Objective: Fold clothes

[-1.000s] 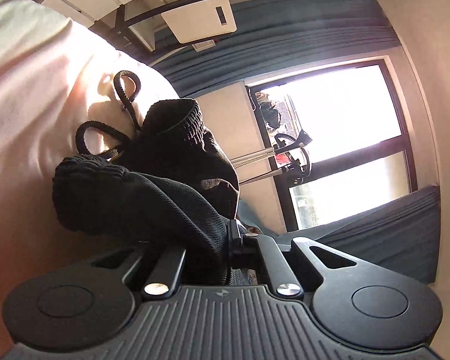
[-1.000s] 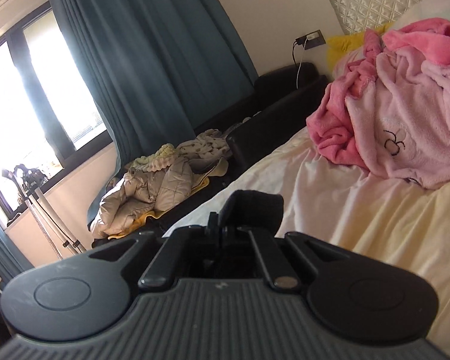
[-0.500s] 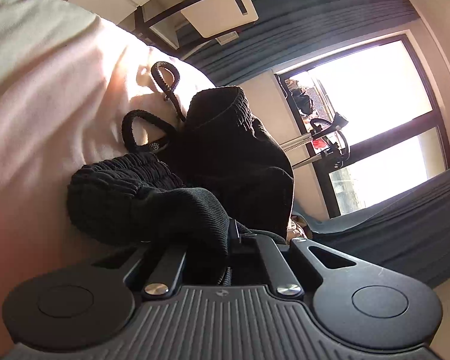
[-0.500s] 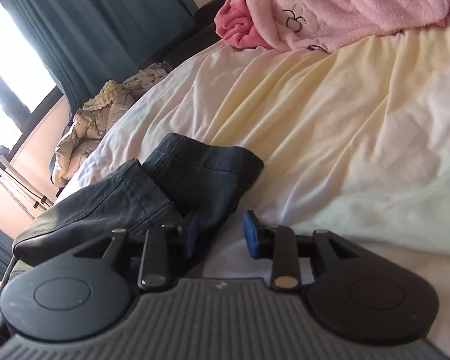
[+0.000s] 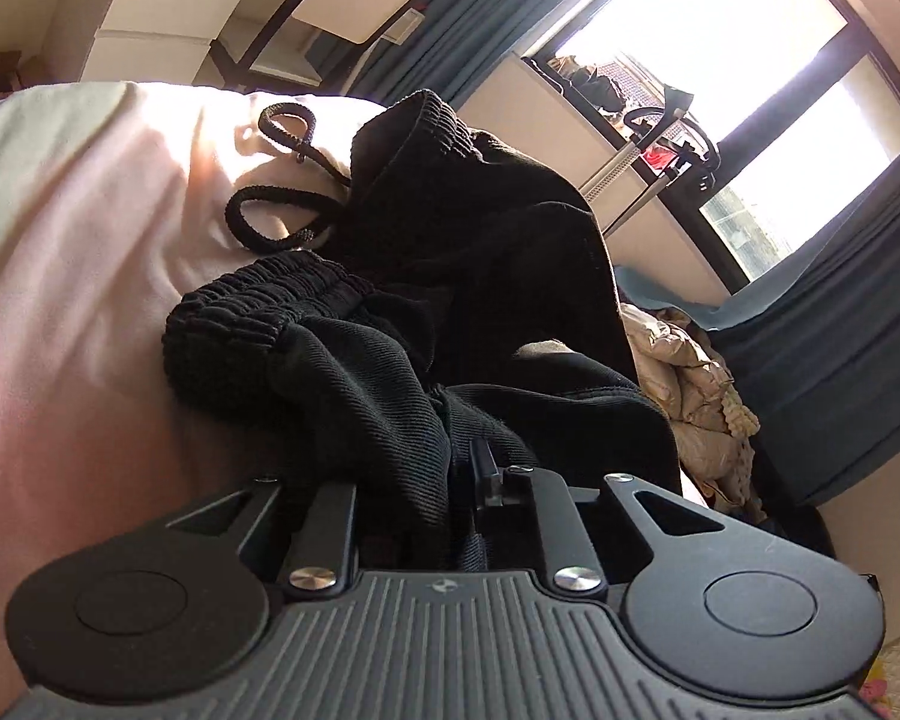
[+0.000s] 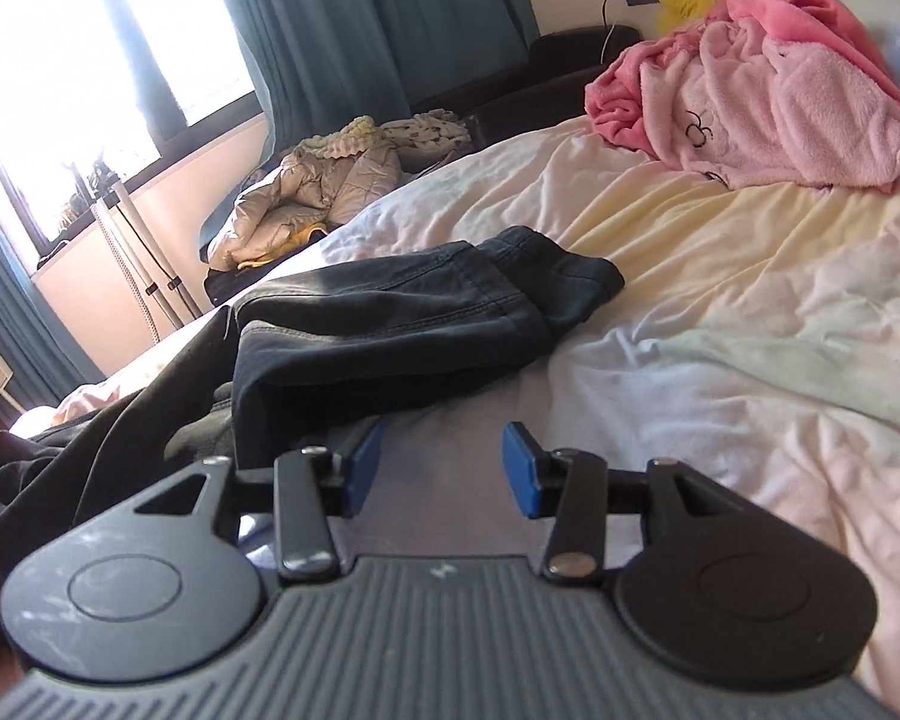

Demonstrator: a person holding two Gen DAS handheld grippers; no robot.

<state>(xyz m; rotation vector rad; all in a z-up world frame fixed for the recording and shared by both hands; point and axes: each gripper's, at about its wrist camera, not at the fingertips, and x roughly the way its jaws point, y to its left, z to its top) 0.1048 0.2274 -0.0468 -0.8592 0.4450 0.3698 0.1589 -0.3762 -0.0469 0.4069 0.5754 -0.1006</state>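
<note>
My left gripper point(image 5: 444, 480) is clamped on a bunch of the black trousers point(image 5: 450, 276), which lie crumpled on the bed sheet point(image 5: 78, 228); my right gripper point(image 6: 443, 468) hangs with jaws apart just beside the folded leg ends point(image 6: 402, 312), holding nothing. I worry that pulling one-handed would drag that fold apart — and the drawstring point(image 5: 270, 222) could snag.
</note>
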